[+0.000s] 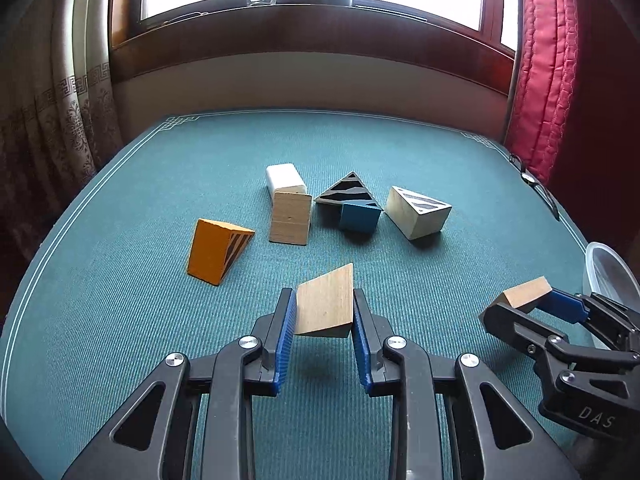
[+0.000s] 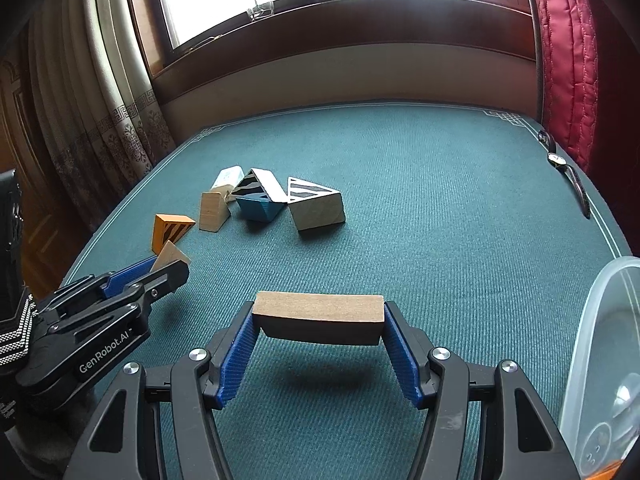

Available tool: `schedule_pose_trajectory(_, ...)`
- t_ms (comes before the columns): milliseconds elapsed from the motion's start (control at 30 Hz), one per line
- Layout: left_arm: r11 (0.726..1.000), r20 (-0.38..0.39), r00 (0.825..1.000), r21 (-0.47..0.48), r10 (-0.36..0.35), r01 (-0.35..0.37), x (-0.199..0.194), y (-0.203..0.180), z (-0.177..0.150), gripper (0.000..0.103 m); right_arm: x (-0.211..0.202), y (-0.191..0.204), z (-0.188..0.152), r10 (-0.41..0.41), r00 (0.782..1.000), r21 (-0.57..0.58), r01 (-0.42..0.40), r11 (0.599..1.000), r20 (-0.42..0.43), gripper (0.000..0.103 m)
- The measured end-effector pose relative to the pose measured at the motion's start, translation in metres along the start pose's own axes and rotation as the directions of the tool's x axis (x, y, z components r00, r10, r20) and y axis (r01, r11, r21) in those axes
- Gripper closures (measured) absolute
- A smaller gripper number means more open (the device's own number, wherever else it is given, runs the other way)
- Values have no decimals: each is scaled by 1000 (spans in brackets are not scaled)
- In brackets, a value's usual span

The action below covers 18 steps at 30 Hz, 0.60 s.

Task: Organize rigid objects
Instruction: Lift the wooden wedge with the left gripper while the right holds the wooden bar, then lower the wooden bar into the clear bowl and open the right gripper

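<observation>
My left gripper [image 1: 324, 312] is shut on a plain wooden wedge [image 1: 325, 302] and holds it above the green table. My right gripper [image 2: 319, 320] is shut on a long plain wooden block [image 2: 319, 312], also lifted; it shows at the right of the left wrist view [image 1: 524, 298]. Farther back lie an orange wedge [image 1: 216, 249], a plain wooden block [image 1: 291, 218], a white block [image 1: 285, 178], a blue block [image 1: 359, 216] under a black-striped triangle [image 1: 347, 190], and a pale striped wedge [image 1: 418, 211].
A clear plastic container [image 2: 608, 364] stands at the table's right front edge. A wristwatch [image 2: 558, 159] lies at the far right edge. The green table cloth [image 2: 440, 200] ends at curtains on the left and a red cushion on the right.
</observation>
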<state>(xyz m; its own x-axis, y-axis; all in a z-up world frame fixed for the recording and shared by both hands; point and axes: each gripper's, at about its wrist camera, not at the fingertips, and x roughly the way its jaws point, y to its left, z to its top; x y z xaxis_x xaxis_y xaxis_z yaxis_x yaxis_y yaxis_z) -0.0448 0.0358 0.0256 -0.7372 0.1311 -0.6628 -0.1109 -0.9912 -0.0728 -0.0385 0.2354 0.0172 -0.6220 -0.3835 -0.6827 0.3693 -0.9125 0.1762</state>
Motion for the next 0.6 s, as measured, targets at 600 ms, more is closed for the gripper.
schedule_pose_trajectory(600, 998, 19, 998, 44, -56, 55, -22, -31, -9, 75, -83, -39, -25, -66, 993, 107, 56, 993, 96, 38)
